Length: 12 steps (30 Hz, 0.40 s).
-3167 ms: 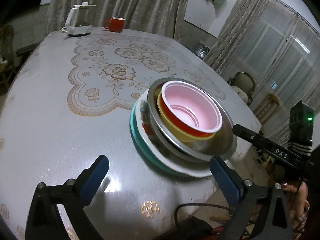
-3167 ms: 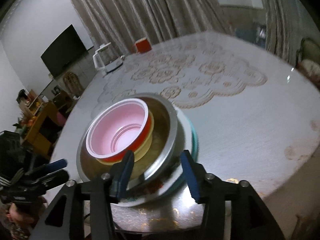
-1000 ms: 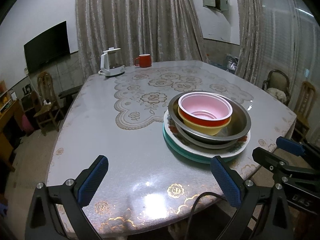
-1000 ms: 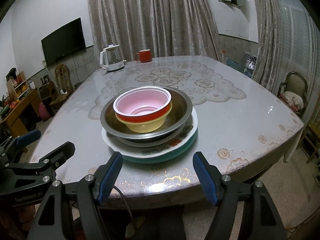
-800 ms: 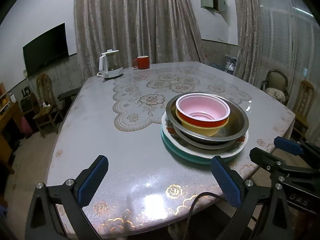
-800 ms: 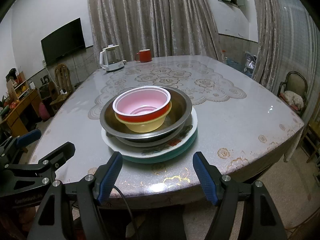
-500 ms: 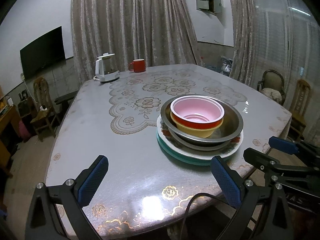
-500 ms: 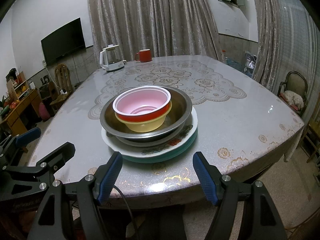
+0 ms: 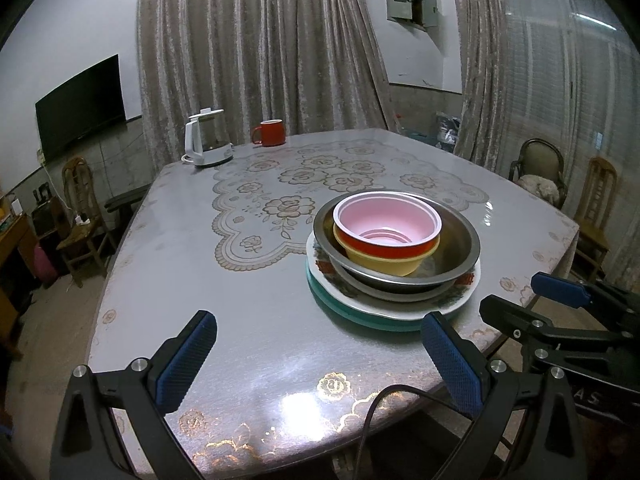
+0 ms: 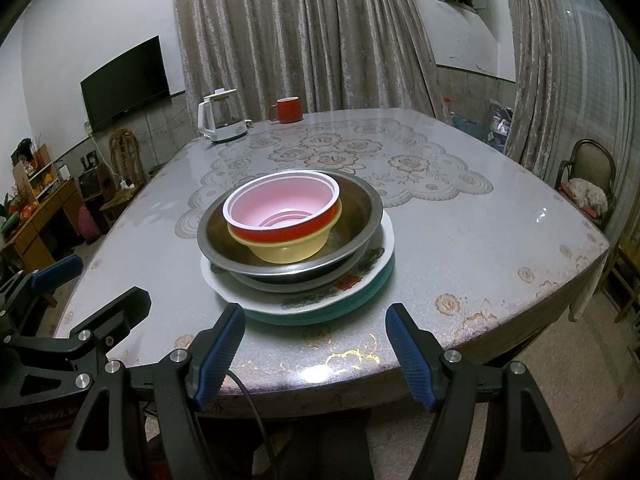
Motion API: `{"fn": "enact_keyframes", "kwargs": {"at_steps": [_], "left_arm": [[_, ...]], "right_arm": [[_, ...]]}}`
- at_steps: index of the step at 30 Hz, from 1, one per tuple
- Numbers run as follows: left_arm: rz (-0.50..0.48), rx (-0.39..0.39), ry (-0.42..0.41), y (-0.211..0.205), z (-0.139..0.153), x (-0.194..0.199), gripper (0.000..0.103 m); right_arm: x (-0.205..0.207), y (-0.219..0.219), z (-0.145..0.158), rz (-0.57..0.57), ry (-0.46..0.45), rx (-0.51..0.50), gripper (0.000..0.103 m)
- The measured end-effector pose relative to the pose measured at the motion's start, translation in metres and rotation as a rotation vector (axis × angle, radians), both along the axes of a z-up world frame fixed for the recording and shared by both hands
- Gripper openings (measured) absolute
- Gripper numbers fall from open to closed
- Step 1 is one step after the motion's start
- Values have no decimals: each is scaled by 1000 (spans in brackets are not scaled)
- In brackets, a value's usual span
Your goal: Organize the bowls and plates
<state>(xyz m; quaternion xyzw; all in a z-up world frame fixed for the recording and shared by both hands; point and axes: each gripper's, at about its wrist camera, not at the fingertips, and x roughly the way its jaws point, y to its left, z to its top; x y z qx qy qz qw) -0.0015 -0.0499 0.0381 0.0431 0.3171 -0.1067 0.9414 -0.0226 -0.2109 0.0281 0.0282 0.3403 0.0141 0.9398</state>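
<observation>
Near the table's front edge stands one stack. From the bottom it holds a teal plate, a white flowered plate, a steel bowl, a yellow bowl and a red bowl that is pink inside. My left gripper hangs open in front of the stack, off to its left, with nothing in it. In the right wrist view the same red bowl tops the steel bowl. My right gripper is open just short of the teal plate and touches nothing.
A white kettle and a red mug stand at the table's far edge. Chairs line the right side and another chair stands left. The right gripper's fingers show beside the table's near right corner.
Both grippers have drawn back from close over the stack to the table's front edge. Over the last second the left view drifted slightly; the right stayed still.
</observation>
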Motion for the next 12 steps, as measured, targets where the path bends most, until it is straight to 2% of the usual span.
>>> {"fn": "enact_keyframes", "kwargs": {"at_steps": [12], "left_arm": [[-19, -15, 32, -3, -4, 13, 103]], "right_arm": [[8, -3, -4, 0, 17, 10, 74]]}}
